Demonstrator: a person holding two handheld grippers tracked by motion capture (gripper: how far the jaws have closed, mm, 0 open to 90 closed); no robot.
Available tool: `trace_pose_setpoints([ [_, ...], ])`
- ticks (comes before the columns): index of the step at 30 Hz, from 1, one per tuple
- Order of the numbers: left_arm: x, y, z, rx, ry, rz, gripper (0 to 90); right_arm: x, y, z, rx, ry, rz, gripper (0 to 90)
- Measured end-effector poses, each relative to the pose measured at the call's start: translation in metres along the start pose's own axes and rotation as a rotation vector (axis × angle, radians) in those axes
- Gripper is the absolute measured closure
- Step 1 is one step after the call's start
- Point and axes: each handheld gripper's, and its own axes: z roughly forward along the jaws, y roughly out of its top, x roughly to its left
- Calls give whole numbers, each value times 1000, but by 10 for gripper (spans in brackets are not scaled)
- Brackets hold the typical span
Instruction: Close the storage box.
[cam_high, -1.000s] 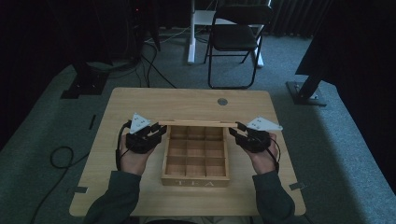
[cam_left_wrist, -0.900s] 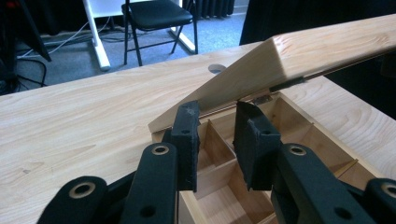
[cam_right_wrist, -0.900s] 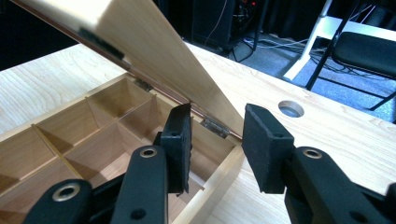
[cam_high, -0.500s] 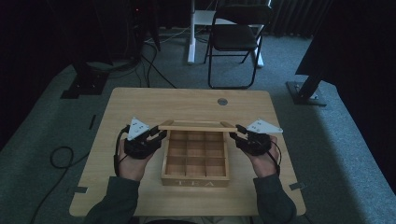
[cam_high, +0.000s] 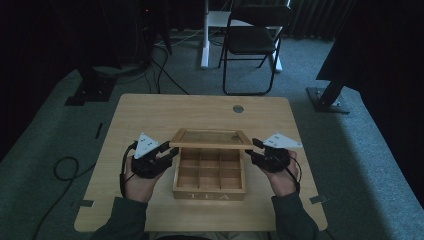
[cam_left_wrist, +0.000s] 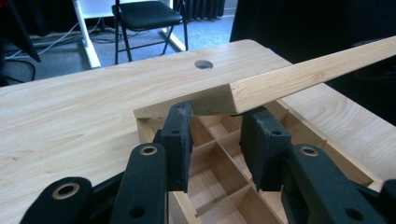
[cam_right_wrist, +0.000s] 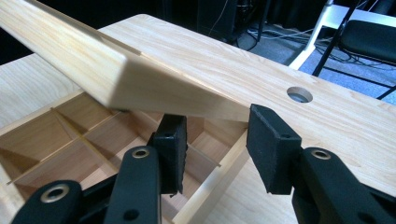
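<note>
Tea box lid (cam_high: 210, 139) half raised between left hand-held gripper (cam_high: 167, 154), right hand-held gripper (cam_high: 255, 152); jaws just opening, gripping nothing.

The tea box (cam_high: 209, 175) and its lid (cam_high: 210, 140) are pale, matt, unvarnished-looking wood; the desk (cam_high: 150, 110) is smooth light wood; the claw pads (cam_left_wrist: 180, 140) are rough black rubber.

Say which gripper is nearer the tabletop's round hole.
Right. The right gripper sits at the right end of the tea box lid, near the hole; the left gripper at its left end, farther off. Both pairs of jaws have just been opening, clamping nothing.
</note>
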Motion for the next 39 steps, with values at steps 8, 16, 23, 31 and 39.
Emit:
trace_pose_setpoints([
  [8,1,-8,-2,31,-17,5,598,5,-5,-4,23,16,10,567],
  [16,-1,-14,-4,40,-17,-1,587,9,-9,-9,29,35,42,527],
  [23,-3,-23,-4,46,-19,-11,588,15,-14,-13,42,60,50,475],
  [31,-6,-31,-4,56,-24,-19,588,27,-16,-14,54,80,36,422],
  [39,-7,-38,-5,65,-18,-22,575,31,-24,-15,55,69,39,429],
])
